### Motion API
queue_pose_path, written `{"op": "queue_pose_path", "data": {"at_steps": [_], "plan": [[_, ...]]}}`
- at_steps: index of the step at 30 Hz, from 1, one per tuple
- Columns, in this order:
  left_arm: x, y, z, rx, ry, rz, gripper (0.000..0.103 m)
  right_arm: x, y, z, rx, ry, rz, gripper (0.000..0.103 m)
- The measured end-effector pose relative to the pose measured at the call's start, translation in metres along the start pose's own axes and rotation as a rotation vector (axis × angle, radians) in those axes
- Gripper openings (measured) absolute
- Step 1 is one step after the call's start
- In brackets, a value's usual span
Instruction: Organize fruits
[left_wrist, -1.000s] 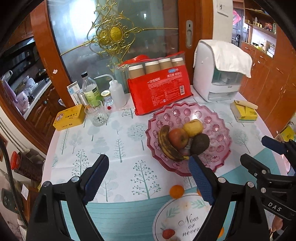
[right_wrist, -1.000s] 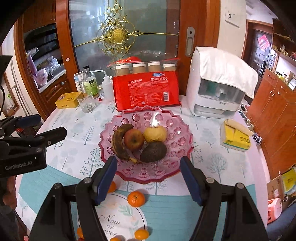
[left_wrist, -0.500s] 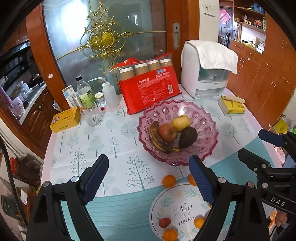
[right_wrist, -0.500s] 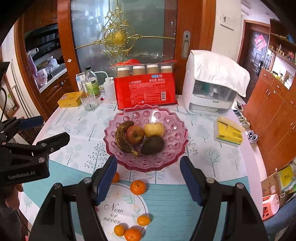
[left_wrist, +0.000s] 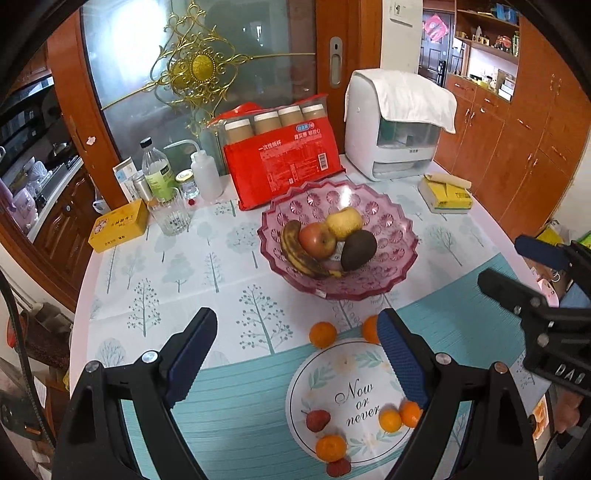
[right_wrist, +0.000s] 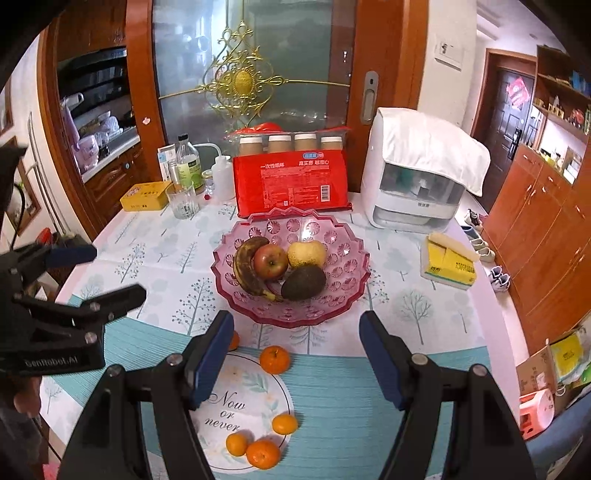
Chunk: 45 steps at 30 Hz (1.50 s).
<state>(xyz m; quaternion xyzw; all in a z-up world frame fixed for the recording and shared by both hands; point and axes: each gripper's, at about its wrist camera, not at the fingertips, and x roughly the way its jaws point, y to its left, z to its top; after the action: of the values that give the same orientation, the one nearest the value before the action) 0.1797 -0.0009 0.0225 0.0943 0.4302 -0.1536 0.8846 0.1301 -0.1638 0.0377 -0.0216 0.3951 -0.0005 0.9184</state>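
Centrally, the pink glass bowl (right_wrist: 291, 299) held a banana (right_wrist: 247, 269), apple (right_wrist: 270, 260), pear (right_wrist: 306, 253) and avocado (right_wrist: 303, 283); tangerines (right_wrist: 274, 359) lay below around "Now or never" on the tablecloth (right_wrist: 332, 398). Both the left gripper (left_wrist: 295, 354) and right gripper (right_wrist: 295, 354) gaped wide, empty; the left one read "GenRobot.AI".

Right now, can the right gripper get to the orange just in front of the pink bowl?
Probably yes. The right gripper is open, and the orange lies on the tablecloth between its fingers with nothing over it.
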Motion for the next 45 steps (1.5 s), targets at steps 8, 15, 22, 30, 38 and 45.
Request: {"op": "queue_pose_path", "data": {"at_steps": [8, 15, 22, 30, 38, 45], "plan": [[0.019, -0.005, -0.024, -0.017, 0.019, 0.015, 0.087, 0.016, -0.005, -0.024, 0.064, 0.019, 0.01, 0.071], [0.052, -0.016, -0.041, -0.006, 0.052, 0.035, 0.087, 0.046, -0.009, -0.046, 0.111, 0.066, 0.025, 0.071], [0.088, -0.019, -0.049, -0.023, 0.098, 0.046, 0.087, 0.077, -0.01, -0.064, 0.134, 0.121, 0.038, 0.071], [0.134, -0.017, -0.061, -0.076, 0.182, 0.034, 0.087, 0.116, -0.004, -0.084, 0.128, 0.202, 0.077, 0.071], [0.171, -0.024, -0.064, -0.087, 0.234, 0.045, 0.087, 0.15, -0.009, -0.086, 0.144, 0.244, 0.107, 0.071], [0.194, -0.017, -0.065, -0.119, 0.263, 0.048, 0.087, 0.174, -0.009, -0.085, 0.148, 0.274, 0.136, 0.071]]}}
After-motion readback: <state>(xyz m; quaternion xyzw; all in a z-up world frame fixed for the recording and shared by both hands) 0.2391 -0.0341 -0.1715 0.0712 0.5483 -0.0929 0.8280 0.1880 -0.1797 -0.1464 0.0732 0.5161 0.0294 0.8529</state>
